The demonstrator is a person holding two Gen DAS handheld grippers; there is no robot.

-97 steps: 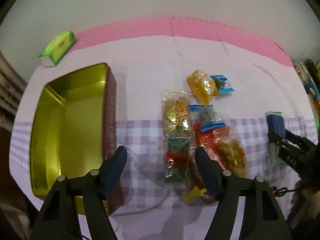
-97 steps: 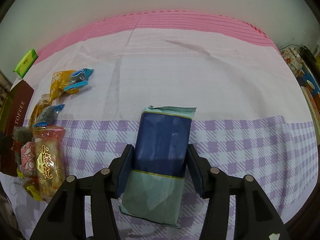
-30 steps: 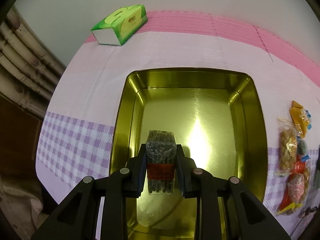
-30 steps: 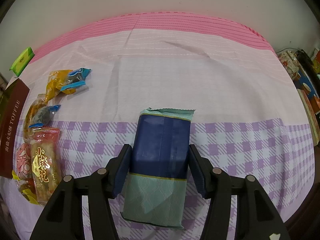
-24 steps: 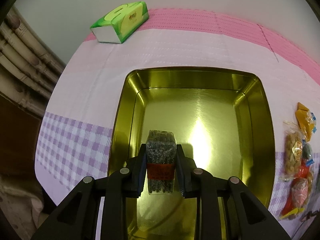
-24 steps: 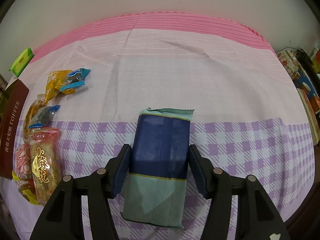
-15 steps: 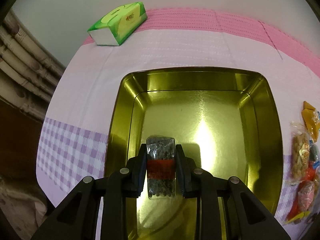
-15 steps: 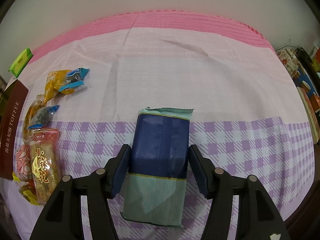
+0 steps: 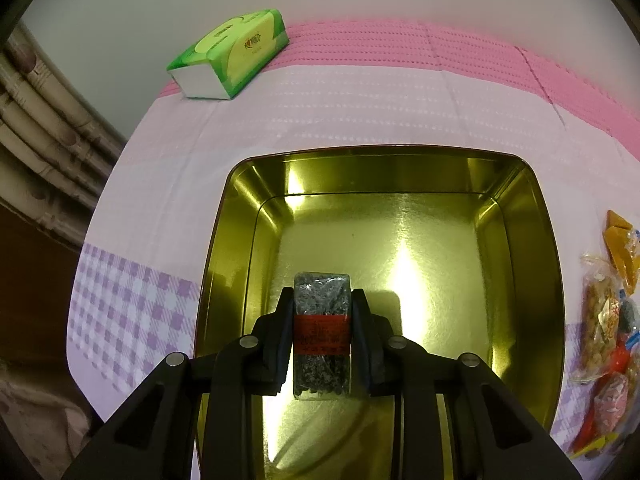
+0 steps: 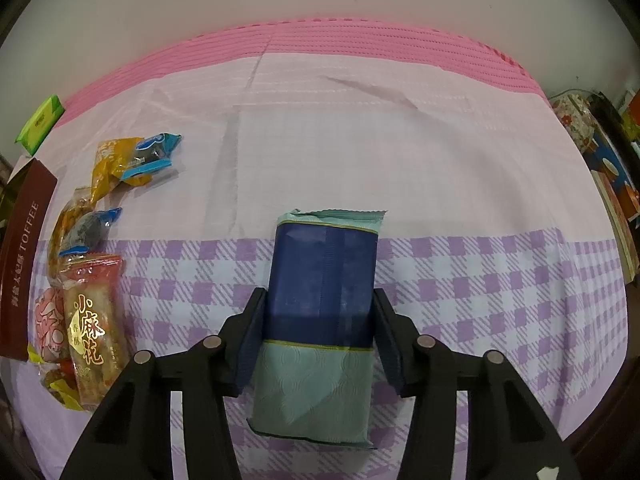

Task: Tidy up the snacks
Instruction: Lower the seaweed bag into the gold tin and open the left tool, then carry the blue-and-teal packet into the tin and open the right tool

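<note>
In the left wrist view my left gripper (image 9: 322, 296) is shut on a dark snack packet with a red band (image 9: 322, 336). It holds the packet upright above the near part of the open gold tin (image 9: 548, 280), whose floor is bare. In the right wrist view a blue and teal packet (image 10: 324, 280) lies flat on the checked cloth. My right gripper (image 10: 319, 294) straddles its middle, jaws closing, with both pads against its long sides.
Several loose snacks (image 10: 88, 320) lie in a row left of the blue packet, beside the tin's brown "TOFFEE" wall (image 10: 24, 264). A green tissue pack (image 9: 236, 52) sits at the far edge by the wall. Boxes and clutter (image 10: 608, 184) crowd the right edge.
My left gripper, earlier open over the snack row, now holds the dark packet over the tin, slightly nearer its floor. My right gripper stays astride the blue packet, fingers drawn in.
</note>
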